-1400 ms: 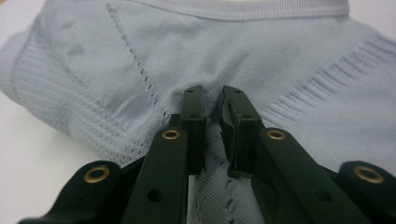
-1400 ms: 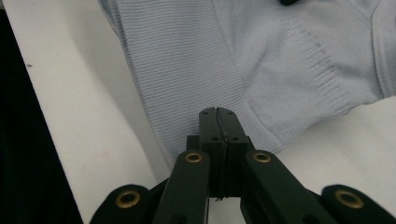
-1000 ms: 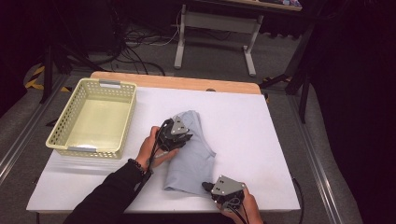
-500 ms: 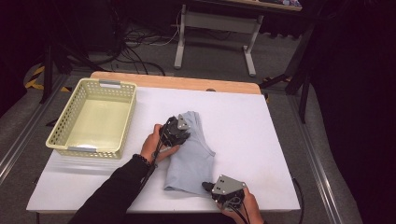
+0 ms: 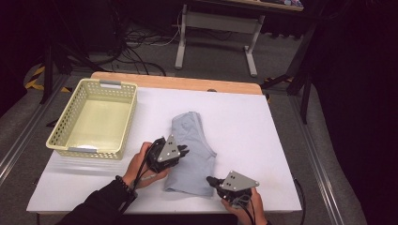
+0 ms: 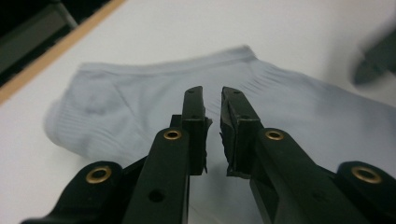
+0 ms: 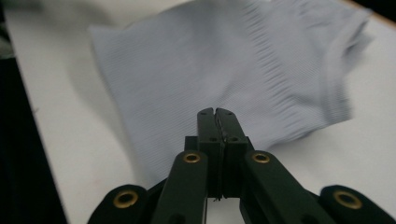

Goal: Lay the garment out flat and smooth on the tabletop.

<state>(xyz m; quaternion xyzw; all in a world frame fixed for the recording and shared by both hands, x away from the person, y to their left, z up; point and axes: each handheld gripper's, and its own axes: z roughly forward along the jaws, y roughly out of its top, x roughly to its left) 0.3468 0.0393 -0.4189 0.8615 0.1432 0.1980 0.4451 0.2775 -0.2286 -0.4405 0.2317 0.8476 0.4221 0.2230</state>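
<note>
A light grey folded garment (image 5: 191, 152) lies on the white surface (image 5: 263, 140), beside the yellow basket (image 5: 94, 119), apparently mid-fold. Its near corner appears pinned by the right gripper (image 7: 217, 114), fingers pressed together at the hem. The left gripper (image 6: 212, 100) hovers over the cloth; its fingers have just been closing, a narrow gap left with nothing between them.

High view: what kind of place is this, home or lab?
Most likely a lab or recording workspace, not a home: a white table on a bare floor, loose cables trailing behind it, and metal stand legs beyond it in a dark room.
</note>
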